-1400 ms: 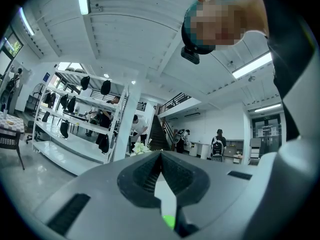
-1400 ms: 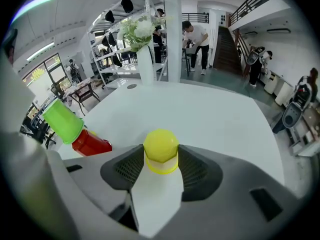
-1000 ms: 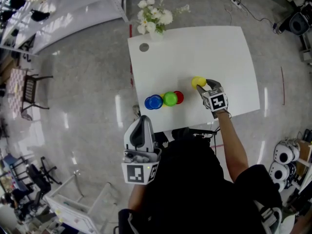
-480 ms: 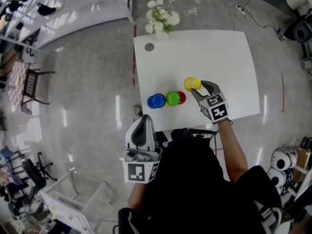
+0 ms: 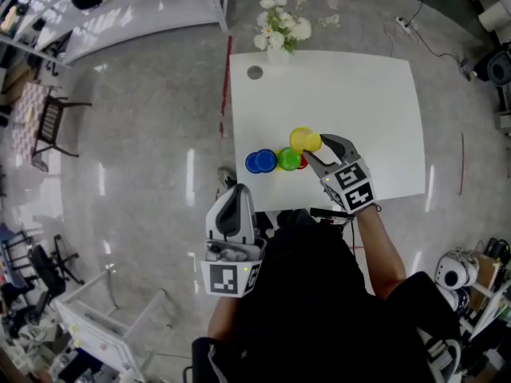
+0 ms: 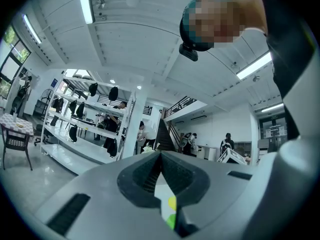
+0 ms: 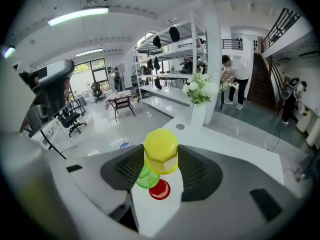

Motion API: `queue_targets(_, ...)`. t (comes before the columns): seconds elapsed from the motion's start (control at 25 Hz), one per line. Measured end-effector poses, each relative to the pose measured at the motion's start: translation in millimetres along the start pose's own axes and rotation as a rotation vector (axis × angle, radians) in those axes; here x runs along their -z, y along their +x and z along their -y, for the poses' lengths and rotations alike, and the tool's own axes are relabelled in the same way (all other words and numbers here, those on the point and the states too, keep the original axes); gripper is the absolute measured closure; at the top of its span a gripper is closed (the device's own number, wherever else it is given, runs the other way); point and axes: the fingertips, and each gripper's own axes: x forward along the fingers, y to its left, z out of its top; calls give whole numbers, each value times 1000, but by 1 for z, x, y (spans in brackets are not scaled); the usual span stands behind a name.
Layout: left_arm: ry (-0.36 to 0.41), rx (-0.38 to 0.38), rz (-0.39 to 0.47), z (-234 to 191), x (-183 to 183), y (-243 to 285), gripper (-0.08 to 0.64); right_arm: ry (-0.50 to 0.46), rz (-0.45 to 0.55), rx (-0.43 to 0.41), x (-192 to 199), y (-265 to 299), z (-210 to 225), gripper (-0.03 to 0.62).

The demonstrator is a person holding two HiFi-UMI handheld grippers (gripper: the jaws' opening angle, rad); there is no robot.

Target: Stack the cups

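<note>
My right gripper [image 5: 312, 148] is shut on a yellow cup [image 5: 303, 140], held upside down above the white table [image 5: 359, 94]. Just below and left of it stand a green cup [image 5: 287, 159], a red cup [image 5: 303, 163] mostly hidden behind the yellow one, and a blue cup [image 5: 258, 162]. In the right gripper view the yellow cup [image 7: 161, 145] sits between the jaws of the right gripper [image 7: 161, 158], over the green cup [image 7: 146, 178] and red cup [image 7: 160, 189]. My left gripper [image 5: 232, 214] is shut and empty, near my body off the table; in its own view the left gripper [image 6: 161, 184] points level.
A vase of white flowers [image 5: 281, 30] and a small grey disc [image 5: 255, 73] sit at the table's far left corner. Shelving and chairs stand across the polished floor to the left. People stand by the shelves in the background.
My right gripper has carried the yellow cup up and to the left, from right of the red cup to just above the red and green cups. The left gripper has stayed put.
</note>
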Motion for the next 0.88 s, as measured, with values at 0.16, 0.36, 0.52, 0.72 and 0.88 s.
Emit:
queue_targets(0.16, -8, -8, 4, -5, -1, 2, 538, -23, 10, -33, -12, -2, -14, 362)
queue_targets(0.36, -22, -10, 2, -10, 0, 4, 538, -48, -13, -81, -13, 2, -32, 362)
queue_targets(0.52, -21, -12, -3, -14, 1, 5, 538, -70, -38, -113, -11, 7, -47, 362)
queue_targets(0.72, -32, -18, -2, -16, 1, 6, 538, -90, -65, -148, -8, 13, -58, 362)
queue_targets(0.88, -30, -25, 0, -21, 3, 6, 538, -103, -83, -161, -7, 18, -62, 362)
